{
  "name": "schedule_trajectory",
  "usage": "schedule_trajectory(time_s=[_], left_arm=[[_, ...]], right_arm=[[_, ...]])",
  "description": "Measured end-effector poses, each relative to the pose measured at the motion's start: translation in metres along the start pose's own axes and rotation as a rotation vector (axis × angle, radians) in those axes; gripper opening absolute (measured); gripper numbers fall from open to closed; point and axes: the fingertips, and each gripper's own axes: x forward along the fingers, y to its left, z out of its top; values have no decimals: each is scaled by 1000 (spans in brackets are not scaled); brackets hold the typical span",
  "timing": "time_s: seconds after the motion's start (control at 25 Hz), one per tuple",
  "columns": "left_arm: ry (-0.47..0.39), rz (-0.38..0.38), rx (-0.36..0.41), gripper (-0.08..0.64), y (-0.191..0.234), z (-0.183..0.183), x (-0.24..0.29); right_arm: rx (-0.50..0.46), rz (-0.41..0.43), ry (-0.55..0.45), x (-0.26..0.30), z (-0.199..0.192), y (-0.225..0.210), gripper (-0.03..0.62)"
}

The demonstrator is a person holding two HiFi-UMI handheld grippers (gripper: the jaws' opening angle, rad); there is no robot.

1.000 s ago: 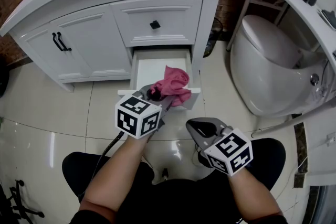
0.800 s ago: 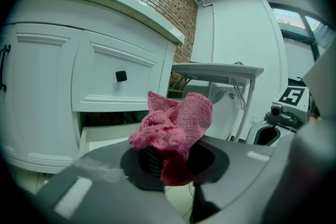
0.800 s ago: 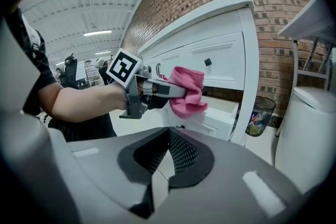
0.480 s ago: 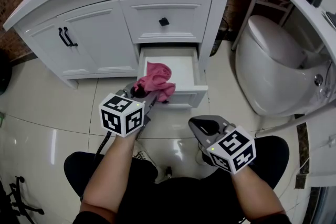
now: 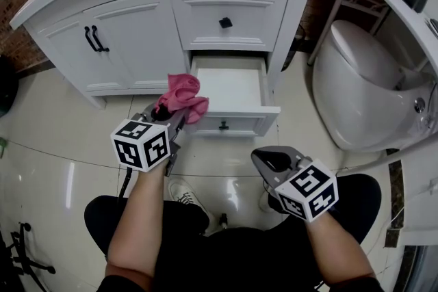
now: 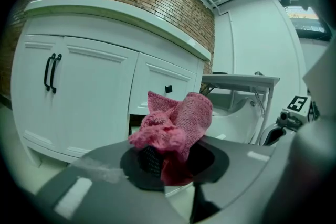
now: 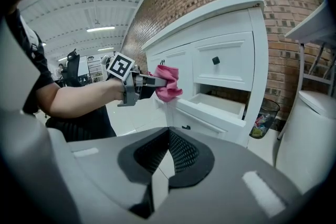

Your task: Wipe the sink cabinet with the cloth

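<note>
The white sink cabinet point(image 5: 123, 44) fills the top of the head view, its lower right drawer point(image 5: 233, 87) pulled open. My left gripper point(image 5: 166, 118) is shut on a crumpled pink cloth point(image 5: 179, 94), held just left of the open drawer and in front of the cabinet doors. In the left gripper view the cloth point(image 6: 176, 123) bunches up from between the pads, with the cabinet point(image 6: 89, 97) behind. The right gripper view shows the left gripper point(image 7: 152, 81) with the cloth point(image 7: 168, 84) near the drawer point(image 7: 210, 107). My right gripper point(image 5: 268, 159) hangs lower right, shut and holding nothing.
A white toilet point(image 5: 356, 85) stands right of the cabinet, with a white basin edge point(image 5: 390, 3) above it. A small waste bin point(image 7: 261, 118) sits between cabinet and toilet. The floor is glossy pale tile point(image 5: 61, 147). A black cable point(image 5: 125, 181) trails from the left gripper.
My left gripper has carried the cloth leftward, from over the open drawer to beside its left edge. The right gripper has hardly moved.
</note>
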Motion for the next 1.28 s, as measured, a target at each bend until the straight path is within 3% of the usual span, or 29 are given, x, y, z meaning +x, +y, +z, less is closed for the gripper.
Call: schedule_trajectory(time_s=[0.36,0.68,0.76,0.88,1.08,1.28], left_arm=[[-34,95,-58,91,42,-6,-26],[-51,123,-60,91,51,-6,-36],[-59,95,-53,91,42,-3,-35],[-60,-12,-30,91,4,-4,-24],[27,-197,58,91,-80,-39,15],[88,-307,134,91,-137,-69,50]], right_arm=[[-11,-1,17,3,-5,4,8],[-12,-9,18,2,-6,2,8],[-10,-11,18,1,-7,2,8],[-9,-14,15,-1,-7,0,8],[3,-35,10,-10,-11,-7,8],[4,-23,7,-15,-16,-5,8]])
